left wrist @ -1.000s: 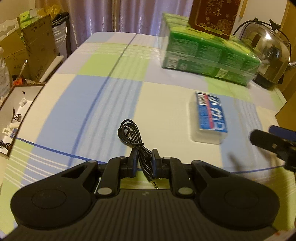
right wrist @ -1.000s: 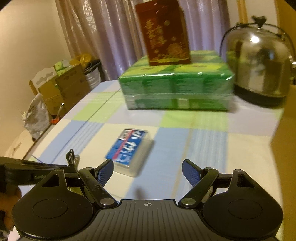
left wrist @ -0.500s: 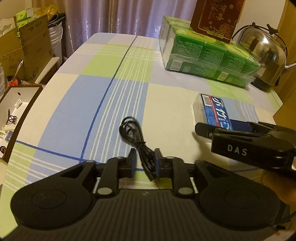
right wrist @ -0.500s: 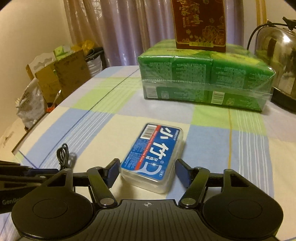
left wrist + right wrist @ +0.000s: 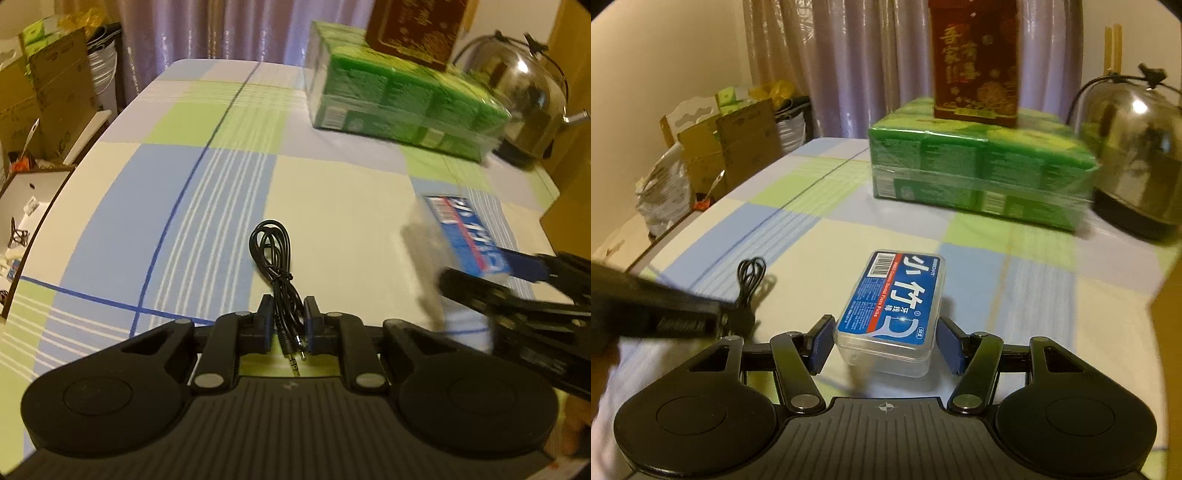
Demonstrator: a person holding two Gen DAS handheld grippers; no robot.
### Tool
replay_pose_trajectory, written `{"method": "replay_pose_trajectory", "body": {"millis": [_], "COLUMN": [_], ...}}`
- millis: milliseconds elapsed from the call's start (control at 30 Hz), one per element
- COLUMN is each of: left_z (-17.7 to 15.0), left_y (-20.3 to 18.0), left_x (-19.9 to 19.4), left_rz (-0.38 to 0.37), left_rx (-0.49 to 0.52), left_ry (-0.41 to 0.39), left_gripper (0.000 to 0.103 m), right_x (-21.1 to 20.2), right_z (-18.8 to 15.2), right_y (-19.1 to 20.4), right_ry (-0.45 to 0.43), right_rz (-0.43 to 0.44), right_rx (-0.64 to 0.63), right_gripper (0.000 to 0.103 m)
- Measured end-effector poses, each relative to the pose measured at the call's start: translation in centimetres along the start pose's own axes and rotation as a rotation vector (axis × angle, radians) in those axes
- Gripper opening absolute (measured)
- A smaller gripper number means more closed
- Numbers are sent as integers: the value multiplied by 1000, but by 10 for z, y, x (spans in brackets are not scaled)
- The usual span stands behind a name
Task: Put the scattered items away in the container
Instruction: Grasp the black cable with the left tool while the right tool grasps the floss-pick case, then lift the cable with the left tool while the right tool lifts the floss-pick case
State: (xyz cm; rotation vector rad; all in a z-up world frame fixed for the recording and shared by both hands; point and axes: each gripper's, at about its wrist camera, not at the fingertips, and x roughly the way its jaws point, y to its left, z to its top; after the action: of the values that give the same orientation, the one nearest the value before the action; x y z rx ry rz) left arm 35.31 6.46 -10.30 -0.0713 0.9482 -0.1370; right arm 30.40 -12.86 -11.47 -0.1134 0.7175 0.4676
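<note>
A coiled black audio cable [image 5: 271, 243] lies on the checked tablecloth [image 5: 177, 206]. Its plug end runs between the fingers of my left gripper [image 5: 289, 325], which is shut on it. A clear floss pick box [image 5: 897, 295] with a blue label sits between the blue pads of my right gripper [image 5: 886, 345], and both pads press its long sides. In the left wrist view the box [image 5: 465, 225] and the right gripper [image 5: 491, 273] are blurred at the right. The right wrist view shows the left gripper [image 5: 716, 317] as a dark blur beside the cable [image 5: 751, 273].
A green wrapped tissue pack [image 5: 979, 177] stands at the back with a red-brown carton [image 5: 975, 62] on top. A steel kettle [image 5: 1137, 158] is at the back right. A brown cardboard edge [image 5: 1169, 295] rises at the right. Cardboard boxes [image 5: 731, 147] stand beyond the table's left edge.
My right gripper moved forward to the floss pick box and its fingers closed in around it. The left gripper stayed on the cable.
</note>
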Motion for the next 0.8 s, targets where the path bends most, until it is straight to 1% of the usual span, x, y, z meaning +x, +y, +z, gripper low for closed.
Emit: {"method": "replay_pose_trajectory", "body": {"millis": [100,200,333,400,467,533,667,733,800], "left_z": [-7,-17,-35,-49,-69,-93,-142,-161,-175], "left_y": [-15,-42,-82,-103,-122,-137,-155,-162,-165], "left_x": [-4,-18,-44,-59,-76,-90,-109,-115,-119], "left_rz": [-62,-114,-190,-220,-229,-243,-261,-255,-250], "left_rx": [34,96,160,214,266,294,304,316,308], "left_ry": [25,31,35,40,44,61,100,105,95], "left_gripper": [12,12,12,12,12,12,12,12,12], "right_x": [-31,-66,-111,-134,-154,-172,-194,-202,-205], "right_z": [-15,-35,-63,-77,-91,-106,-133,-143,-151], "right_y": [-7,-14,-25,-30,-34,-35,-37,-36,-34], "right_ry": [23,48,77,81,91,98,107,104,98], "right_rz": [-8,-14,-42,-55,-60,-67,-68,-72,-68], "right_rx": [-38,-35,22,59,92,115,153,146,147], "right_gripper": [57,57,57,57,57,57,57,57,57]}}
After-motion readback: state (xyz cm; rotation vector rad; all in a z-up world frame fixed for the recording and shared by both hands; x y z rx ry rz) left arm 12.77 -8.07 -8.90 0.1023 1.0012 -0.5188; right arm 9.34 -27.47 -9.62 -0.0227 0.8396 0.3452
